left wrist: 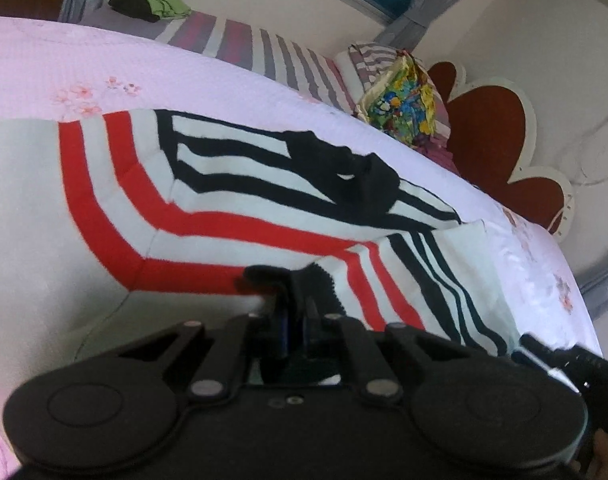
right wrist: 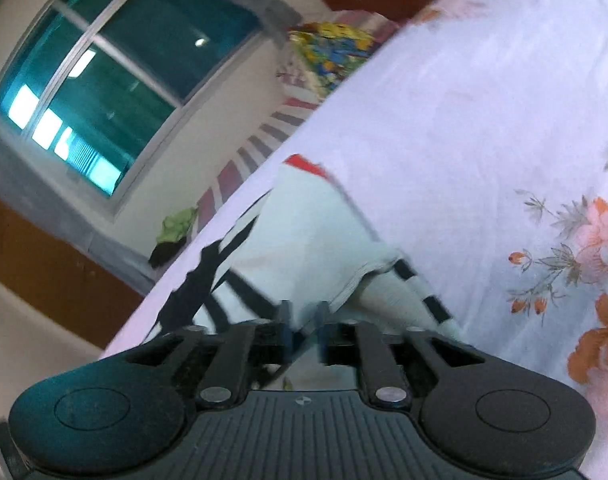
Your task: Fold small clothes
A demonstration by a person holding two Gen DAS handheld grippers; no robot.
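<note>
My left gripper [left wrist: 294, 312] was clenched on a black-trimmed edge of the white knit garment with red and black stripes [left wrist: 208, 208]. My right gripper [right wrist: 304, 320] pinched its white hem. The garment lay on the pink floral bedspread [left wrist: 84, 64], partly folded, one sleeve across its body; further folds remained.

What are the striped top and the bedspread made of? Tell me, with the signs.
Striped top: looks like a soft matte knit with red and black bands; its dark edge looks ribbed.
Bedspread: seems a thin, finely textured woven cloth, pale with printed flowers and a slight sheen.
</note>
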